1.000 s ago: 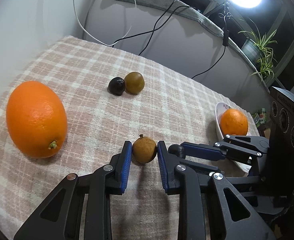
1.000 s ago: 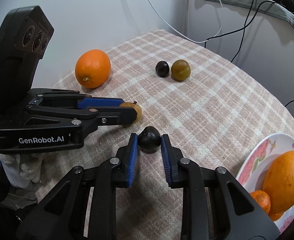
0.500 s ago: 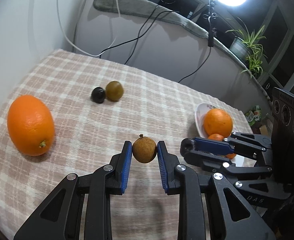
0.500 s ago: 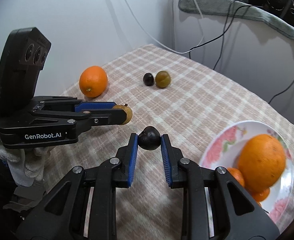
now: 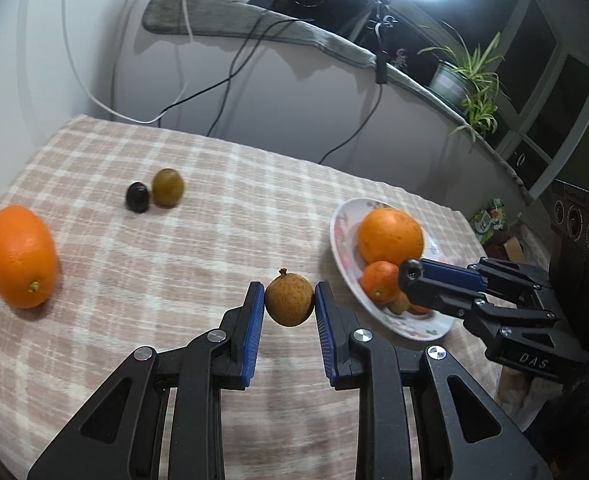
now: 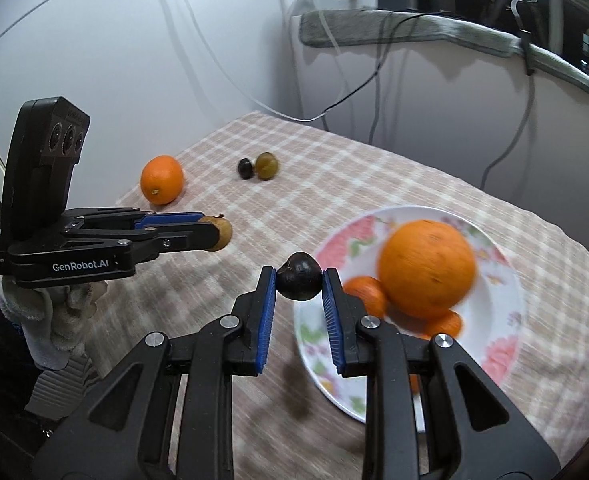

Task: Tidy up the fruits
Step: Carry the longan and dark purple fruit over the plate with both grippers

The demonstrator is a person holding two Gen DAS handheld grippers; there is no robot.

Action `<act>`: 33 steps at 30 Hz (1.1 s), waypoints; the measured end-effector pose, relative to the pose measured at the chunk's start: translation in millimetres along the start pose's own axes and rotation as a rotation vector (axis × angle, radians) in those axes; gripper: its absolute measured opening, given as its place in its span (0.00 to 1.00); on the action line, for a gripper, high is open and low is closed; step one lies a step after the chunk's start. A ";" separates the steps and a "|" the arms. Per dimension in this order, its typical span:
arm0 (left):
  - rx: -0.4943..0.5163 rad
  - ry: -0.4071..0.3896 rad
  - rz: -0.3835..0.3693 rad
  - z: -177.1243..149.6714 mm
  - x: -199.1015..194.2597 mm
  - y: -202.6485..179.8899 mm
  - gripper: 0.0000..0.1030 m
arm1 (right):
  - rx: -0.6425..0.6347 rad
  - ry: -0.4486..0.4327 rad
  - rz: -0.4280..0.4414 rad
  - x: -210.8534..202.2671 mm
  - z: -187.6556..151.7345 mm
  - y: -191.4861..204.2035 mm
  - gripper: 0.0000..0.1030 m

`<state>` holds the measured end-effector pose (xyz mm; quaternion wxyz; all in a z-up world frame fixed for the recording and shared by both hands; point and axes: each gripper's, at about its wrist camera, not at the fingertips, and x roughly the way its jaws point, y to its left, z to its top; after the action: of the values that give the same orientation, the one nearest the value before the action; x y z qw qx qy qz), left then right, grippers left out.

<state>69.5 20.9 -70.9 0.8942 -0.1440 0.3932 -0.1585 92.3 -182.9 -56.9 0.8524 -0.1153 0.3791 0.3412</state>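
Our left gripper (image 5: 289, 304) jaws clenched on a longan (image 5: 289, 299), right gripper (image 6: 298, 280) grasping a dark fruit (image 6: 298, 275) by the plate (image 6: 506, 280), orange (image 5: 19, 256) on the counter (image 5: 198, 240)

Left gripper (image 5: 289, 306) clamped on brown longan (image 5: 289, 300); right gripper (image 6: 298, 284) clamped on dark fruit (image 6: 298, 281), both angled downward.

Both wrist cams close, share plate (image 5: 344, 248)

plate (image 6: 506, 280) and oranges (image 6: 426, 268) motion-blurred, small fruit (image 5: 398, 304) half hidden behind right tongs (image 5: 410, 276)
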 end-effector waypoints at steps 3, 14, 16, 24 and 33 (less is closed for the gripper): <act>0.014 0.003 -0.011 0.4 3.1 -10.1 0.23 | 0.018 -0.006 -0.017 -8.0 -5.4 -11.7 0.24; 0.059 0.024 -0.040 2.8 20.0 -43.2 0.23 | 0.095 -0.035 -0.077 -36.7 -26.4 -57.4 0.24; 0.065 0.028 -0.045 2.7 23.2 -48.7 0.23 | 0.106 -0.037 -0.086 -39.9 -29.0 -64.7 0.24; 0.090 0.051 -0.065 -1.4 35.5 -69.8 0.23 | 0.136 -0.039 -0.107 -46.8 -37.2 -86.5 0.24; 0.119 0.069 -0.076 -4.1 42.2 -87.7 0.23 | 0.164 -0.026 -0.107 -42.6 -43.9 -103.2 0.24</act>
<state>78.6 -76.1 -67.8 0.8803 -0.1001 0.4080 -0.2205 116.0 -300.3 -62.5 0.8808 -0.0606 0.3881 0.2644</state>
